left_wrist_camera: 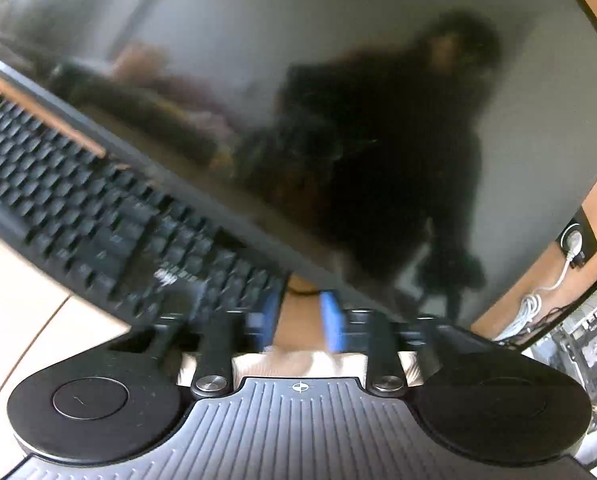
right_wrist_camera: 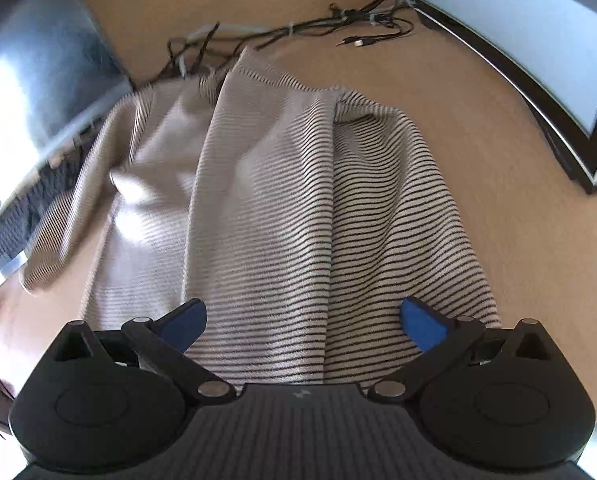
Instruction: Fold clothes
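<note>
- The tan wooden surface [right_wrist_camera: 478, 92] carries a crumpled black-and-white striped knit garment [right_wrist_camera: 298, 200].
- My right tool [right_wrist_camera: 304, 322] hangs over its near edge, spread wide.
- My left tool [left_wrist_camera: 298, 316], narrowly parted, faces a black keyboard [left_wrist_camera: 78, 200] and dark monitor [left_wrist_camera: 298, 60].

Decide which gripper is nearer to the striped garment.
Right. The right gripper hangs open directly over the striped garment; the left gripper faces a monitor and keyboard.
</note>
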Demonstrator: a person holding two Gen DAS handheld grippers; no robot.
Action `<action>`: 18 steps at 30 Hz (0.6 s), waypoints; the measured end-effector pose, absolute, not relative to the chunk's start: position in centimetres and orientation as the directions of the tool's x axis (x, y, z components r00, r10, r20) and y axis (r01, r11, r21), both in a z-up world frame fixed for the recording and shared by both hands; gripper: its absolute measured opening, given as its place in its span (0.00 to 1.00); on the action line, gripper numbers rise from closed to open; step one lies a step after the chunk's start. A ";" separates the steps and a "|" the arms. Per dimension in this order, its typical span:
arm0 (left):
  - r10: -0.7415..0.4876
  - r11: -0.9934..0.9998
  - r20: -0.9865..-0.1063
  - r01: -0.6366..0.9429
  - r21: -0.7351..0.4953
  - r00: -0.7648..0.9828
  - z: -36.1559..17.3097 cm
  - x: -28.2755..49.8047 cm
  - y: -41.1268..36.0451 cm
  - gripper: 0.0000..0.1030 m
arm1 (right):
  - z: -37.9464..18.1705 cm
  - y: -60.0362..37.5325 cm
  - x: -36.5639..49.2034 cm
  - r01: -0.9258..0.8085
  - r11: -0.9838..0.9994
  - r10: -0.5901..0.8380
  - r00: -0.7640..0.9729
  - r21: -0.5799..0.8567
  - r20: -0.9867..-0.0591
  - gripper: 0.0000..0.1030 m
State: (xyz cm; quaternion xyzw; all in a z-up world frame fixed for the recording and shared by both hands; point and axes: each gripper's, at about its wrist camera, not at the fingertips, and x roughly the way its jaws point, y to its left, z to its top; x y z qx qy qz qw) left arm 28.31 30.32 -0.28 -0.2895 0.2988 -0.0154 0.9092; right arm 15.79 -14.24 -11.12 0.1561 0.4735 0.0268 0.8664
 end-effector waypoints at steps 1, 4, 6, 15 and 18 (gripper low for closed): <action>-0.219 0.844 -0.545 -0.123 -0.522 0.810 -0.6 28.0 29.7 0.51 | -11.0 -13.8 16.0 0.096 0.959 0.174 0.542 0.267 -0.822 1.00; -0.308 0.873 -0.564 -0.009 -0.488 0.766 -1.6 27.6 26.8 0.65 | -10.1 -12.1 16.3 0.061 0.983 0.111 0.547 0.171 -0.830 1.00; -0.399 0.869 -0.566 0.102 -0.483 0.722 -2.4 27.4 24.0 0.76 | -8.5 -10.5 17.0 0.005 0.997 0.057 0.593 0.075 -0.803 1.00; -0.564 0.815 -0.614 0.250 -0.523 0.552 -7.4 28.8 16.0 0.83 | -7.6 -5.2 25.6 -0.127 0.967 -0.069 0.700 -0.219 -0.711 0.56; -0.584 0.801 -0.638 0.226 -0.555 0.503 -8.7 29.8 14.7 0.83 | -8.6 -3.9 28.9 -0.164 0.944 -0.090 0.706 -0.286 -0.702 0.51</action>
